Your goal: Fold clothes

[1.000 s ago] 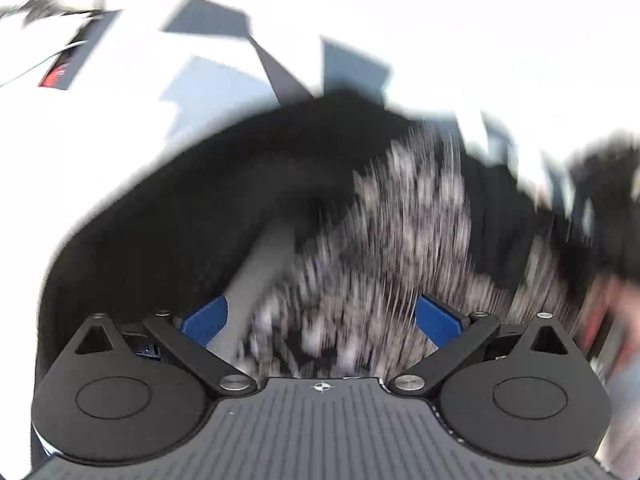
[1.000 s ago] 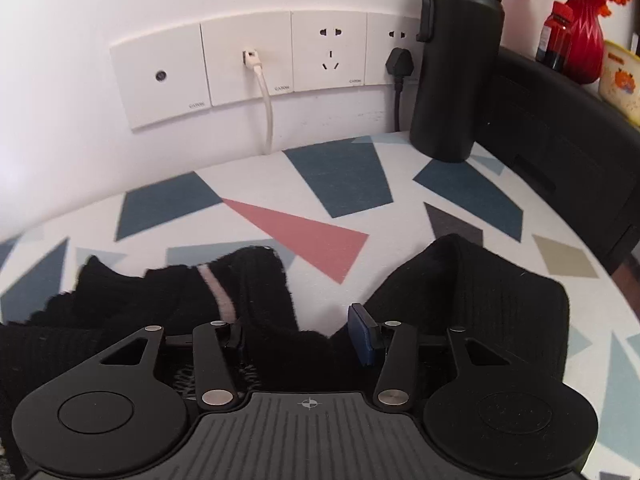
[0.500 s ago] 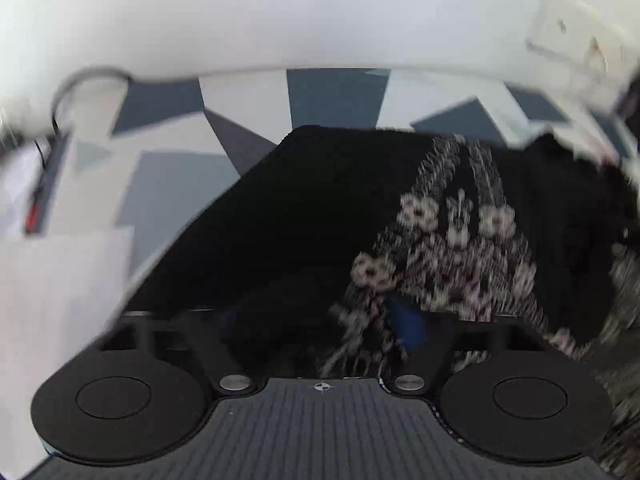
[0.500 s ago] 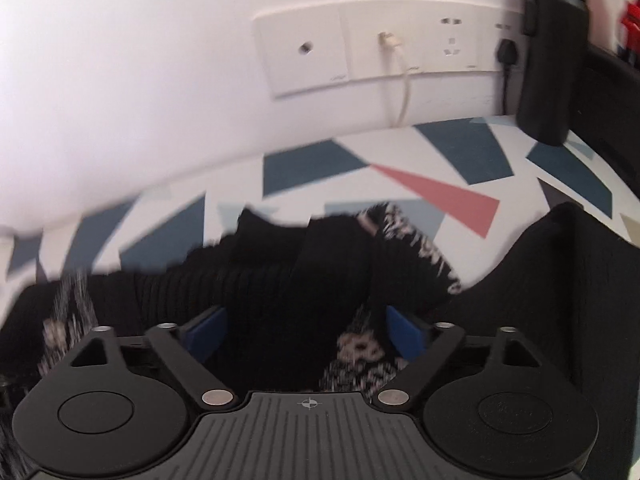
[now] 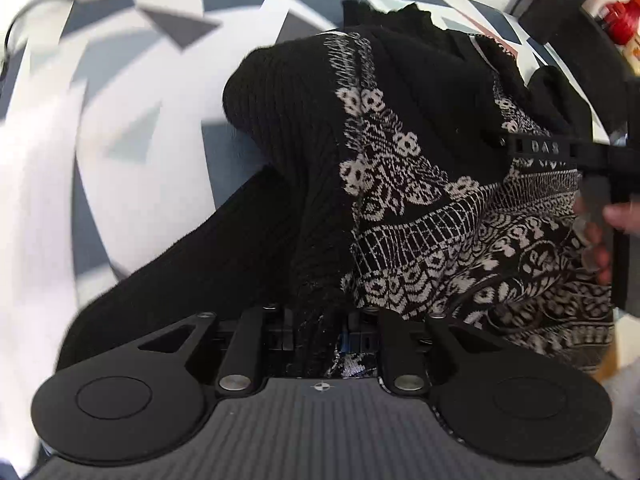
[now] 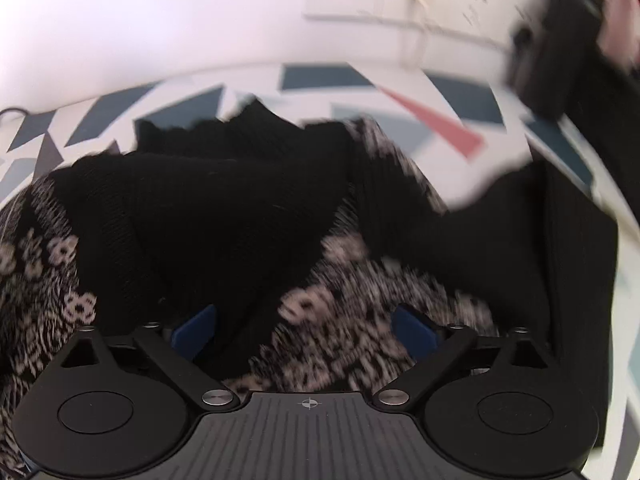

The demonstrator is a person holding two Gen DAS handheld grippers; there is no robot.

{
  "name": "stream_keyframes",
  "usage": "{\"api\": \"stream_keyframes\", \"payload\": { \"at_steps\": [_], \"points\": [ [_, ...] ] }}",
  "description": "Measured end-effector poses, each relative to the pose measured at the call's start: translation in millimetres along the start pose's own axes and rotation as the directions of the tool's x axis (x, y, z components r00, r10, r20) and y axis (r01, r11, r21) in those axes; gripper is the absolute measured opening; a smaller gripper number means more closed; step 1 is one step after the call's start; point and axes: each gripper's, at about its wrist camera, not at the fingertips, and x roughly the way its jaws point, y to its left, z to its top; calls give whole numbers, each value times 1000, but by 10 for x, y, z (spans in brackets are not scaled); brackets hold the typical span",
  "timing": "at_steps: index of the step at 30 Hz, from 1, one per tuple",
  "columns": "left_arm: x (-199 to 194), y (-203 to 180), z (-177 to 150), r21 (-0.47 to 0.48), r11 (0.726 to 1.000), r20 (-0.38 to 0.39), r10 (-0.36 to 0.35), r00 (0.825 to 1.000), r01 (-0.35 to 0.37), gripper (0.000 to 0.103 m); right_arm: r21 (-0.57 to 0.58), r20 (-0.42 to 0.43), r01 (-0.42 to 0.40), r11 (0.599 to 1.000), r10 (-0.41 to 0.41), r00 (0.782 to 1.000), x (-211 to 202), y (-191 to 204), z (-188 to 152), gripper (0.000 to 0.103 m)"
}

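Observation:
A black knit garment with a white floral and lace pattern (image 5: 420,208) lies bunched on the patterned table. My left gripper (image 5: 316,332) is shut on a fold of its black ribbed edge, at the near side of the heap. In the right wrist view the same garment (image 6: 224,208) fills the lower half. My right gripper (image 6: 306,328) is open, its blue pads (image 6: 196,326) spread over the patterned cloth, holding nothing. The right gripper's black body (image 5: 560,152) and the hand show at the right of the left wrist view.
The table top (image 6: 328,80) is white with blue, grey and pink triangles. Wall sockets with a white cable (image 6: 416,4) sit on the back wall. A black bottle (image 6: 560,48) stands at the back right. A dark cable (image 5: 12,36) lies at the far left.
My left gripper has closed on the garment's black edge and lifted it. My right gripper has let go, opened wide and swung left over the patterned part.

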Motion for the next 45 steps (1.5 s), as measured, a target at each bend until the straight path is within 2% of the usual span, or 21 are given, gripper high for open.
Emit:
{"api": "stream_keyframes", "payload": {
  "at_steps": [1, 3, 4, 6, 9, 11, 13, 17, 20, 22, 23, 25, 27, 30, 35, 36, 38, 40, 42, 43, 45],
  "points": [
    [-27, 18, 3, -15, 1000, 0, -22, 1000, 22, 29, 6, -11, -3, 1000, 3, 1000, -21, -15, -27, 99],
    [-106, 50, 24, -36, 998, 12, -59, 998, 59, 64, 32, -36, -17, 999, 18, 999, -60, -61, -24, 99],
    [-201, 55, 72, -26, 998, 45, -60, 997, 61, 68, 50, -45, -26, 998, 28, 999, -82, -87, 1, 94],
    [-390, 65, 167, -6, 998, 110, -63, 992, 64, 68, 96, -34, -55, 994, 58, 998, -156, -161, 94, 88],
    [-664, 91, 317, 19, 998, 215, -66, 974, 63, 71, 116, 53, -76, 990, 70, 996, -286, -254, 293, 91],
    [-709, 175, 469, -17, 999, 303, -24, 953, 31, 71, 115, 105, -51, 992, 39, 994, -276, -305, 444, 92],
    [-570, 303, 641, -87, 996, 335, 40, 942, -12, 70, 121, 136, -11, 993, -5, 991, -171, -359, 584, 90],
    [-66, 482, 843, -212, 977, 240, 68, 968, -16, 54, 177, 77, 5, 984, -19, 997, 160, -471, 694, 71],
    [130, 484, 850, -250, 968, 224, 55, 973, 3, 54, 178, 80, 14, 984, -28, 996, 220, -527, 663, 62],
    [182, 449, 845, -264, 965, 235, 60, 970, 4, 35, 168, 90, 15, 986, -31, 995, 229, -544, 637, 45],
    [206, 440, 868, -278, 961, 227, 62, 972, 4, 7, 173, 95, 13, 985, -30, 995, 233, -570, 635, 41],
    [202, 480, 904, -301, 954, 237, 85, 968, -10, 6, 192, 102, 11, 981, -31, 994, 248, -626, 674, 21],
    [165, 537, 956, -317, 948, 263, 122, 957, -34, 5, 208, 107, 6, 978, -29, 994, 265, -675, 741, 16],
    [53, 556, 1181, -308, 947, 338, 199, 920, -91, 4, 231, 146, -8, 973, -27, 989, 283, -752, 895, 15],
    [-70, 592, 1603, -266, 943, 449, 306, 840, -201, 4, 236, 232, -19, 972, -38, 972, 219, -749, 1032, 14],
    [-18, 563, 1660, -239, 945, 451, 310, 837, -222, 5, 229, 241, -13, 973, -43, 969, 203, -732, 1034, 16],
    [113, 492, 1735, -192, 942, 436, 334, 835, -277, 14, 215, 259, -2, 977, -55, 964, 170, -697, 1036, 30],
    [152, 419, 1707, -185, 927, 431, 376, 820, -327, 32, 201, 277, 9, 980, -66, 959, 138, -662, 1039, 51],
    [96, 343, 1607, -174, 932, 460, 362, 811, -318, 53, 188, 295, 21, 982, -77, 952, 106, -627, 1041, 68],
    [57, 290, 1545, -153, 940, 472, 340, 813, -304, 55, 181, 304, 27, 983, -82, 949, 90, -609, 1042, 75],
    [15, 159, 1440, -98, 954, 468, 295, 833, -283, 62, 167, 322, 39, 985, -92, 942, 58, -574, 1045, 78]
  ]
}}
